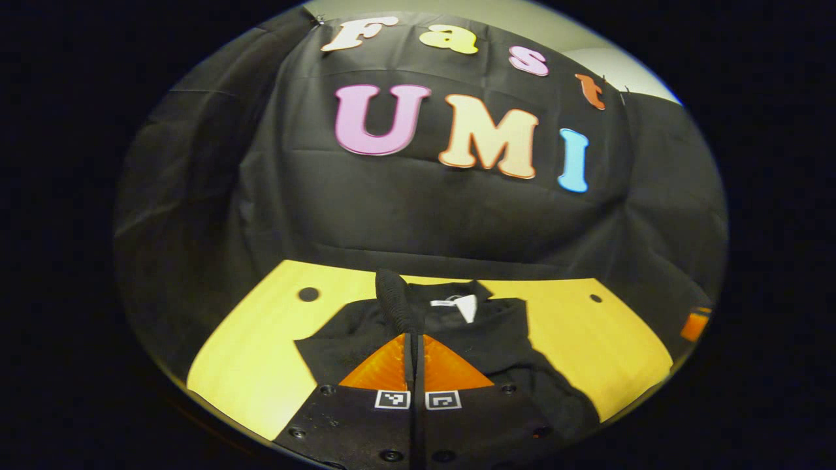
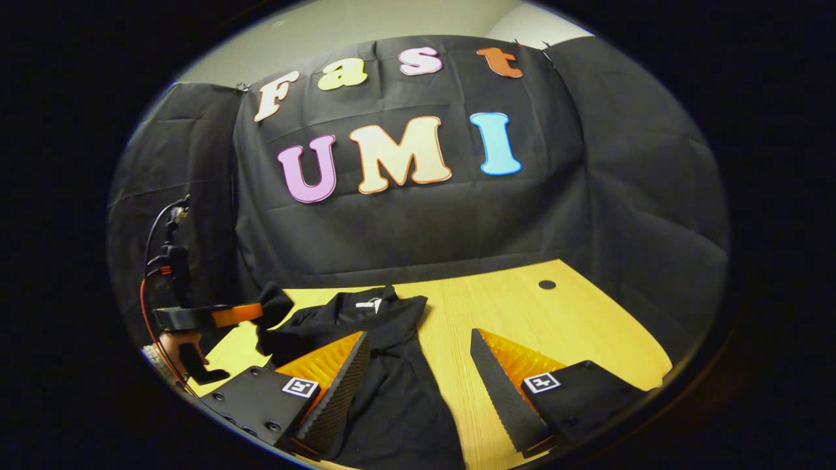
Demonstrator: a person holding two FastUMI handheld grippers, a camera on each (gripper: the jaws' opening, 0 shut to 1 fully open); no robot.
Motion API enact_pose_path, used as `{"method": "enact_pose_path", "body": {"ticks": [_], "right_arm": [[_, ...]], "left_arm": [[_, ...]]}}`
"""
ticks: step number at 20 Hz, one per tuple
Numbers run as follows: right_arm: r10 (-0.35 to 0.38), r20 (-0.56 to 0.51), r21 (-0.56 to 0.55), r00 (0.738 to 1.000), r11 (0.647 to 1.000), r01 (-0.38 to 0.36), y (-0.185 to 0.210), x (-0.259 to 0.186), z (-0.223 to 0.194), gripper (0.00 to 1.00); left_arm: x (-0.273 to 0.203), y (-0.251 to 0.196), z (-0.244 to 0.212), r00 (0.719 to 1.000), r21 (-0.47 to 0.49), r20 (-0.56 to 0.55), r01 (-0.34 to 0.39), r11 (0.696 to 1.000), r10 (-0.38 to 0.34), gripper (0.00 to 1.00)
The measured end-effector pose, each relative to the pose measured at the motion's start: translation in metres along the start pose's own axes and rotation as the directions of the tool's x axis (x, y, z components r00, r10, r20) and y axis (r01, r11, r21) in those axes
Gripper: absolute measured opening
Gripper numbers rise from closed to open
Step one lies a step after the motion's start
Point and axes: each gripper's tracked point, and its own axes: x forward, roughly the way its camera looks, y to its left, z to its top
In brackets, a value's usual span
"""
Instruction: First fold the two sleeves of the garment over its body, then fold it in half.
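In the left gripper view, the left gripper (image 1: 414, 326) is seen at the bottom centre with its two orange fingers pressed together, and a strip of black cloth, the sleeve (image 1: 394, 301), is pinched between them and stands up from the tips. The gripper is thus closed on the sleeve. The rest of the black garment (image 1: 496, 346) lies spread on the yellow wooden table (image 1: 248, 352) beyond and to the right of the fingers. A white neck label (image 1: 462, 305) is visible at the far edge of the garment, near the collar. The near part of the garment is cut off by the gripper body, and folds within the black cloth are hard to make out. A small orange object (image 1: 696, 324) at the far right edge is too cut off to identify.

In the right gripper view, the right gripper (image 2: 418, 365) is seen with its fingers spread wide apart and holding nothing. The garment lies between and beyond them, towards the left, its near hem cut off below. At the far left, the left gripper is seen raised above the table with the sleeve end hanging from it; the hand (image 2: 175, 343) holding it is only partly visible.
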Motion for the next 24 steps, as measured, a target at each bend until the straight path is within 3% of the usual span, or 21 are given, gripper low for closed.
{"method": "enact_pose_path", "body": {"ticks": [5, 11, 15, 16, 17, 22, 23, 24], "right_arm": [[-0.022, 0.009, 0.009, 1.0, 1.0, 0.022, -0.027, -0.013, -0.004, 0.98], [-0.066, -0.013, 0.048, 0.998, 0.997, 0.066, -0.06, -0.023, -0.013, 0.98], [-0.072, -0.023, 0.06, 0.997, 0.996, 0.073, -0.076, -0.026, -0.02, 0.98], [-0.071, -0.024, 0.063, 0.997, 0.995, 0.072, -0.079, -0.026, -0.021, 0.94], [-0.07, -0.028, 0.064, 0.997, 0.995, 0.071, -0.082, -0.026, -0.024, 0.98], [-0.066, -0.047, 0.072, 0.997, 0.995, 0.069, -0.09, -0.019, -0.035, 0.98], [-0.066, -0.047, 0.073, 0.997, 0.995, 0.069, -0.09, -0.019, -0.034, 0.94], [-0.062, -0.049, 0.075, 0.997, 0.995, 0.066, -0.089, -0.018, -0.034, 0.98]], "left_arm": [[0.053, -0.092, -0.006, 0.992, 0.108, -0.017, 0.127, 0.986, -0.126, 0.0], [0.089, -0.167, -0.03, 0.974, 0.137, -0.069, 0.222, 0.965, -0.215, 0.0], [0.108, -0.179, -0.046, 0.974, 0.138, -0.104, 0.216, 0.967, -0.202, 0.0], [0.11, -0.181, -0.05, 0.974, 0.135, -0.107, 0.215, 0.967, -0.201, 0.0], [0.114, -0.183, -0.052, 0.974, 0.133, -0.111, 0.211, 0.968, -0.197, 0.0], [0.128, -0.193, -0.067, 0.973, 0.129, -0.13, 0.207, 0.97, -0.19, 0.0], [0.129, -0.195, -0.073, 0.97, 0.123, -0.146, 0.21, 0.97, -0.192, 0.0], [0.13, -0.197, -0.077, 0.969, 0.117, -0.156, 0.211, 0.97, -0.192, 0.0]]}}
